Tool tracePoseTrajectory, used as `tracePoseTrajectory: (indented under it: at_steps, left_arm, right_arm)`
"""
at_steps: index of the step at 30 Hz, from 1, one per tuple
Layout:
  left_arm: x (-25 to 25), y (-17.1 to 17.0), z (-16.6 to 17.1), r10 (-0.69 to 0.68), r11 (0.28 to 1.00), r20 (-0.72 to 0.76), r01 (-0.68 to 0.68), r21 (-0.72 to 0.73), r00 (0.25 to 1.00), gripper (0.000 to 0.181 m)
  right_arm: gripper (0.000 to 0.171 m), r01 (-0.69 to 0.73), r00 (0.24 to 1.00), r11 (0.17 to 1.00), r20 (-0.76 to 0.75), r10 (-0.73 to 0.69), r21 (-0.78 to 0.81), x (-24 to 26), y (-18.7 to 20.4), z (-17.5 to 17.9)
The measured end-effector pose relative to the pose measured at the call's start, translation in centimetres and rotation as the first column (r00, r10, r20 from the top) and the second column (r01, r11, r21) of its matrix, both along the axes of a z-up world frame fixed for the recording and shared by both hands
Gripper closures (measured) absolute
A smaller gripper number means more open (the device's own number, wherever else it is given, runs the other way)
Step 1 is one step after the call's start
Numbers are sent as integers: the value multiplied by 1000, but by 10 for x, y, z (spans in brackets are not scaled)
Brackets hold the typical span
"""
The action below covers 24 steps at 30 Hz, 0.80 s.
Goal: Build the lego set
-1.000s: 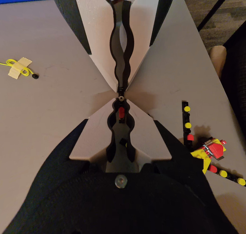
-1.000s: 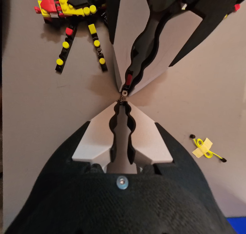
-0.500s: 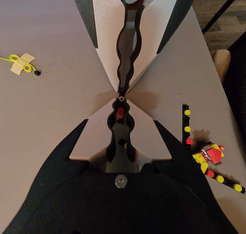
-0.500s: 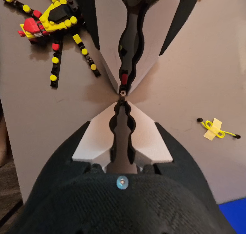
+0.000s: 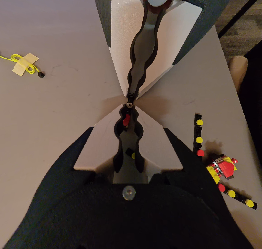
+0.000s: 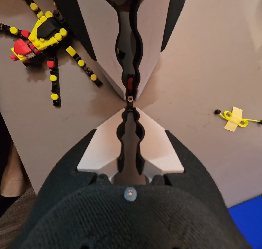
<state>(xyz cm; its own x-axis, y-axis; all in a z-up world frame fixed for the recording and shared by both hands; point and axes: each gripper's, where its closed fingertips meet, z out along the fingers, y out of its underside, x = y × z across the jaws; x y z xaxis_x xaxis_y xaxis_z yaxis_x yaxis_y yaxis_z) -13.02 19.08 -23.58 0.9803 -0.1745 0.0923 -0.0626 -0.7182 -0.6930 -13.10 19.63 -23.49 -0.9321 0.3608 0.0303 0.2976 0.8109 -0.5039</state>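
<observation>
left gripper [image 5: 129, 107]: I clamp the black leg strip [image 5: 126, 122]
right gripper [image 6: 129, 109]: clamped on small black piece [image 6: 130, 106]
risk: misaligned push, joint slips

A grey table [image 5: 56, 114] under warm, dim light meets a blue surface [image 6: 246, 219] at one edge, with mottled carpet [image 5: 241, 34] and a dark furniture leg [image 5: 239, 12] beyond another.

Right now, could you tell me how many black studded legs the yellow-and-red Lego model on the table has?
4 legs: one up-left, one left, one straight down, one down-right. Others may be hidden behind the left gripper.
</observation>
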Motion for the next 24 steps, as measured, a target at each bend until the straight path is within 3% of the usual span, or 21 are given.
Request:
tracePoseTrajectory:
  at_steps: [12,21,24]
  left_arm:
    - [0,0,-1,34,999,27,-33,-19,999,173]
    - [-1,1,0,35,999,11,-34,-13,999,172]
    - [-11,-7,9,70,997,-8,-70,-35,997,141]
  right_arm:
    - [165,231,972,971,55,-228,-58,0,0,0]
    - [165,194,981,980,-12,-195,-39,-1,-1,0]
    - [165,169,985,984,-28,-171,-61,-2,-3,0]
